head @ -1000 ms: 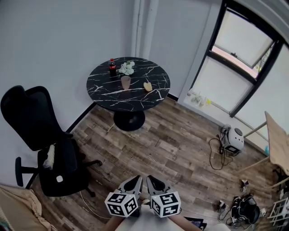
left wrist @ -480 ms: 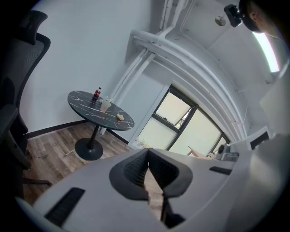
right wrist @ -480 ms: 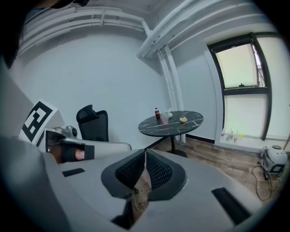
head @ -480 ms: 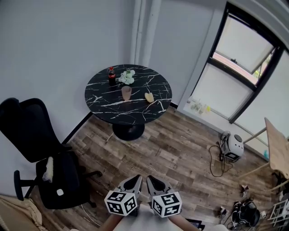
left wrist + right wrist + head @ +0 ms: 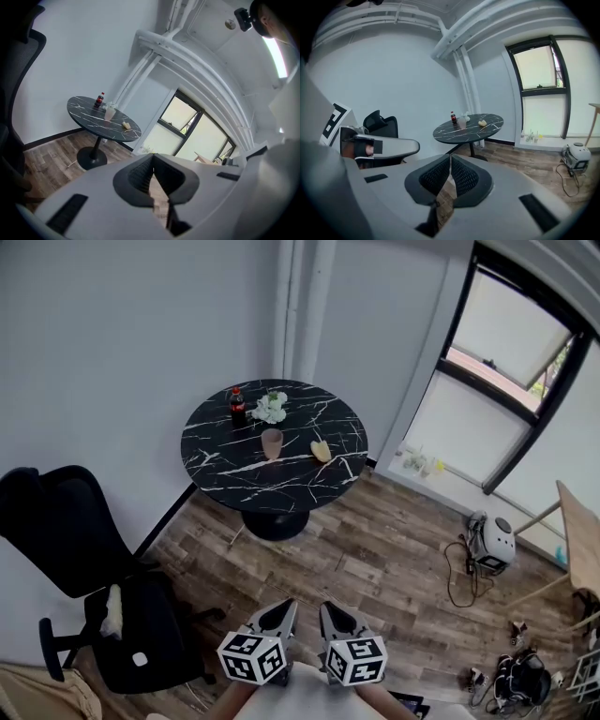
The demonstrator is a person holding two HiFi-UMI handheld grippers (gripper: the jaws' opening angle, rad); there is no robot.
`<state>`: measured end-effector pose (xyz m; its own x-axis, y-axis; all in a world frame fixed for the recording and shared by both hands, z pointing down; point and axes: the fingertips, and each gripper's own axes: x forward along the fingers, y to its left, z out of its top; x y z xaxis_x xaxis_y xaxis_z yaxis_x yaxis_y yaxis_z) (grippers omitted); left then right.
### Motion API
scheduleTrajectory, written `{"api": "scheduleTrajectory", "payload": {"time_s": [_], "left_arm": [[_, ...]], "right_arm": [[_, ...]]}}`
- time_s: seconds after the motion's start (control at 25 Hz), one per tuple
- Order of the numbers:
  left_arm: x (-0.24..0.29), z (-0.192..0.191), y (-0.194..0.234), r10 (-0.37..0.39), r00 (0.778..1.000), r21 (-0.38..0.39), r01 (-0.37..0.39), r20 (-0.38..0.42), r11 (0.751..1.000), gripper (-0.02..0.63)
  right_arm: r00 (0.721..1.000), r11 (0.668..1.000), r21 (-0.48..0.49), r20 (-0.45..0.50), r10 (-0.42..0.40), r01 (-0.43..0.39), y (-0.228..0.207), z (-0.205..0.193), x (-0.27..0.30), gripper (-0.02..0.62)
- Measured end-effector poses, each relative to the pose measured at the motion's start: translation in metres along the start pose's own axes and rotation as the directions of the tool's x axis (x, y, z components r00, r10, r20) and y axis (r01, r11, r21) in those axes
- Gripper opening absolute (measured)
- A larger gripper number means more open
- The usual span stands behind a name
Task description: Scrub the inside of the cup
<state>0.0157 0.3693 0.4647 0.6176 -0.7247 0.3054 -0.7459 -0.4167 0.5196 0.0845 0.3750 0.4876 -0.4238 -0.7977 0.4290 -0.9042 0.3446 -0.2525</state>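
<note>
A pinkish translucent cup (image 5: 272,442) stands on the round black marble table (image 5: 225,474) across the room, with a yellow sponge (image 5: 322,450) to its right. The cup (image 5: 461,123) and sponge (image 5: 482,123) also show in the right gripper view, and the cup (image 5: 109,113) in the left gripper view. My left gripper (image 5: 278,609) and right gripper (image 5: 329,611) are held side by side at the bottom of the head view, far from the table. Both are shut with nothing between the jaws.
A cola bottle (image 5: 237,408) and white flowers (image 5: 270,408) stand at the table's back. A black office chair (image 5: 94,568) is at the left. A small white appliance (image 5: 493,542) with cables sits on the wooden floor at the right, below a window (image 5: 506,381).
The head view has shifted: the table sits a little lower and further right in the frame than a second ago. Both grippers stay shut, side by side.
</note>
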Motion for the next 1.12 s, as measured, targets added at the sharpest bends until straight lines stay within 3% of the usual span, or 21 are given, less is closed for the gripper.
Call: {"api": "scheduleTrajectory", "payload": {"time_s": [0.24, 0.76, 1.12], "left_arm": [[-0.007, 0.012, 0.022, 0.001, 1.000, -0.017, -0.001, 0.006, 1.000, 0.009], [-0.025, 0.026, 0.060, 0.068, 0.997, -0.046, -0.067, 0.031, 0.997, 0.009], [-0.006, 0.039, 0.073, 0.092, 0.995, -0.050, -0.090, 0.038, 0.995, 0.009]], "right_arm": [[1.000, 1.000, 0.013, 0.008, -0.007, 0.007, 0.007, 0.005, 0.015, 0.035], [0.997, 0.996, 0.028, -0.014, 0.080, -0.079, 0.034, -0.003, 0.040, 0.035], [0.993, 0.994, -0.004, -0.012, 0.114, -0.114, 0.028, 0.013, 0.064, 0.036]]}}
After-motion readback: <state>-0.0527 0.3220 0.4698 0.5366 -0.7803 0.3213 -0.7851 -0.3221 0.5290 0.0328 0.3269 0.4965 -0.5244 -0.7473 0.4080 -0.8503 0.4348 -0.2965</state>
